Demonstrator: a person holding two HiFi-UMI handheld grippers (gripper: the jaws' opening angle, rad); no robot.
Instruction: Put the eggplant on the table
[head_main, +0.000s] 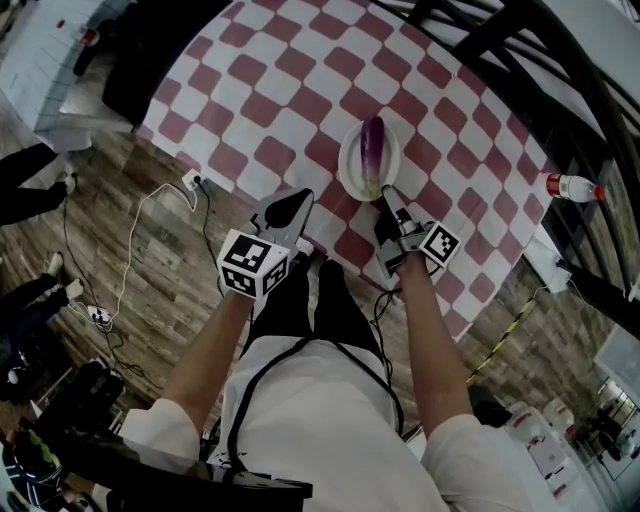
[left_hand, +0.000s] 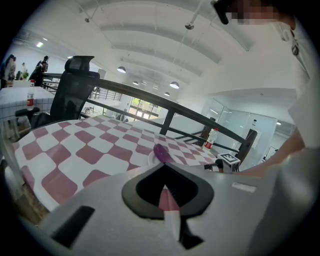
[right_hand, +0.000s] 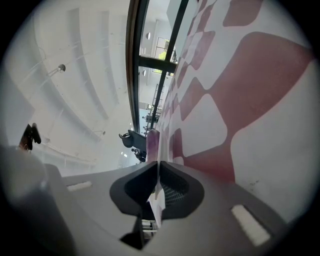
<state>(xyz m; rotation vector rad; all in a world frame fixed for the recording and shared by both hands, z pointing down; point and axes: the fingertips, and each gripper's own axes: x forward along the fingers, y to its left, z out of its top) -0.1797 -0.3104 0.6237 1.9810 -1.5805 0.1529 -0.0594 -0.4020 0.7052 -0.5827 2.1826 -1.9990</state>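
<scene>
Table: it has a checked cloth. The plate sits close to the side where the person stands.
Plate: white, with the eggplant on it. A hard tug on its rim could tip it or slide it.
Left gripper: fingers squeezed together on nothing, just beside the plate.
Right gripper: turned sideways, and its fingers seem pinched on the plate's near rim.
Eggplant: lying on the plate, not on the table yet. It is round, so it may roll away.
</scene>
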